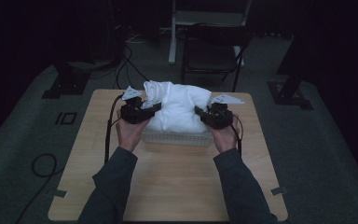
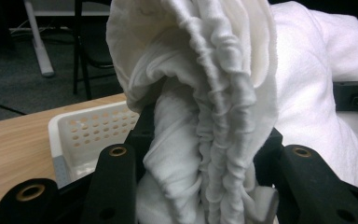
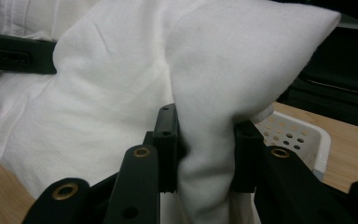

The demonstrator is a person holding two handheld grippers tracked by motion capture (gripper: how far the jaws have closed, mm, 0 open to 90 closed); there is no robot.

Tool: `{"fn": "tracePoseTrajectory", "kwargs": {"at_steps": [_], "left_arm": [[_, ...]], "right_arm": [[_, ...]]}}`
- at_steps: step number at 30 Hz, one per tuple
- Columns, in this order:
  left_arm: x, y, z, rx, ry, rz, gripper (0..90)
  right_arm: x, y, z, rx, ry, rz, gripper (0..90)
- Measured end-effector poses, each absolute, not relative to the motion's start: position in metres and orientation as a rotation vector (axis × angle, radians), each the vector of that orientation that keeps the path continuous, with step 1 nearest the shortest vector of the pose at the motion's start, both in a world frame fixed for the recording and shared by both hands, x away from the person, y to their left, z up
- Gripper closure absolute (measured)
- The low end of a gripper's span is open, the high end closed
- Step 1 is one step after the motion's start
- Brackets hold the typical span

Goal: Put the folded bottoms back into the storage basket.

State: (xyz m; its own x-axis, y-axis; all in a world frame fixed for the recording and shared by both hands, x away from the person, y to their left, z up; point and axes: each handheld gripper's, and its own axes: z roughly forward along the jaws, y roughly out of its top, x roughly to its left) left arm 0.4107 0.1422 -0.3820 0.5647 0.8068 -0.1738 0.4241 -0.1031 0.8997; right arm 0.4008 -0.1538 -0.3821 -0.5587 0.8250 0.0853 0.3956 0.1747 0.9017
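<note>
Cloth (image 1: 179, 106) is clamped by L gripper (image 1: 145, 108) & R gripper (image 1: 204, 114); lower it evenly into basket (image 1: 177, 138), w/o snagging rim.

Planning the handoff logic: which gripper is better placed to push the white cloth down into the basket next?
Neither clearly: left gripper and right gripper each clamp a side of the white cloth above the basket. Probably both should lower together.

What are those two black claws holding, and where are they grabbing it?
Both hold the bunched white cloth above the white perforated plastic basket: the left hand-held gripper pinches its gathered edge, the right hand-held gripper a fold on the opposite side.
</note>
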Motion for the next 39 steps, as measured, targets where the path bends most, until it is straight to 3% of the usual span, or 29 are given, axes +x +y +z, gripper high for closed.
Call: {"fn": "tracePoseTrajectory", "kwargs": {"at_steps": [39], "left_arm": [[0.450,0.135,-0.417,1.751,1.151,0.420,56.4]], "right_arm": [[0.432,-0.145,-0.407,1.227,2.054,1.256,69.8]]}}
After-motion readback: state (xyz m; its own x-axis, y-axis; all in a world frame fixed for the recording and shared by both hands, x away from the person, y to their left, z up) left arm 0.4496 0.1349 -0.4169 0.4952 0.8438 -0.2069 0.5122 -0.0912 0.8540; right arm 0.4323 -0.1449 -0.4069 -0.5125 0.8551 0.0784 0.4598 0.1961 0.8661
